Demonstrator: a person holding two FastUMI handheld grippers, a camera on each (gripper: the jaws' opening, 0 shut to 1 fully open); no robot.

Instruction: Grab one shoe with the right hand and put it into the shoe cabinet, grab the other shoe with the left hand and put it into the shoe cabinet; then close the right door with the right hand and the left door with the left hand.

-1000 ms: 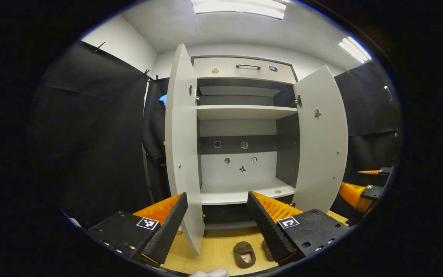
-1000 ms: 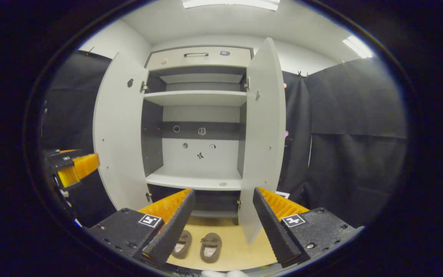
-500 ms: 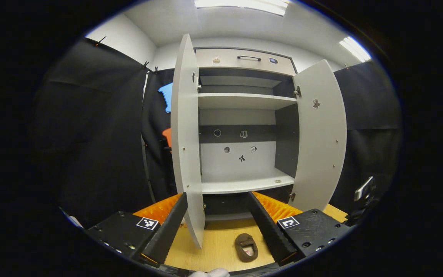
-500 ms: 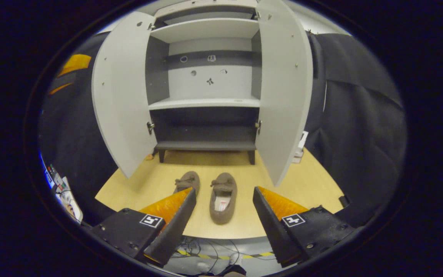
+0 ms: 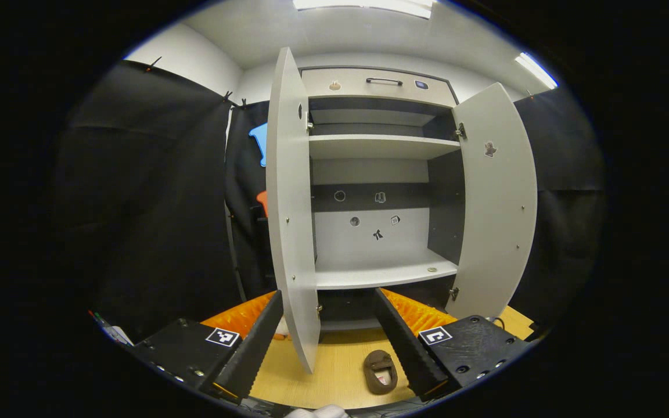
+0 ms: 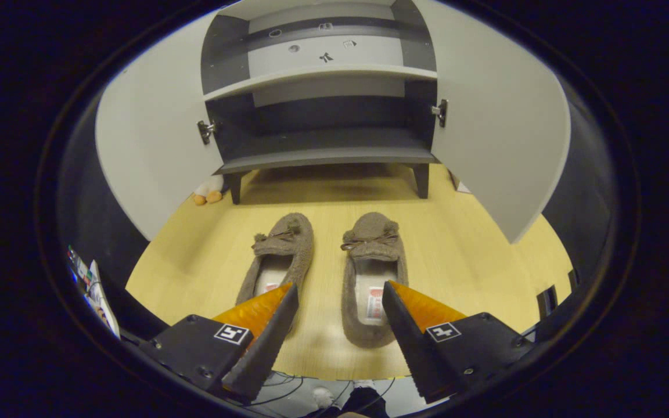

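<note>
Below, my right gripper (image 6: 339, 290) hung with its two ridged, wedge-shaped fingers spread wide and nothing between them, poised above the heel end of the right-hand shoe (image 6: 373, 273). That shoe was a soft, fuzzy brown moccasin with a small bow on the toe and a pale insole, lying flat on the light wood-grain floor (image 6: 462, 255). Its twin, the left-hand shoe (image 6: 279, 258), lay just beside it, roughly parallel, toes toward the shoe cabinet (image 6: 323, 154). The cabinet stood on short dark legs, its bottom compartment a dark flat board, with a pale shelf above. Both smooth pale doors stood swung out: the left door (image 6: 148, 145) and the right door (image 6: 503, 133), each on metal hinges.

My left gripper (image 5: 328, 313) was likewise spread wide and held nothing, raised in front of the cabinet's pale middle shelf (image 5: 384, 273). In that view one shoe lay on the floor below my fingers, in front of the cabinet.
</note>
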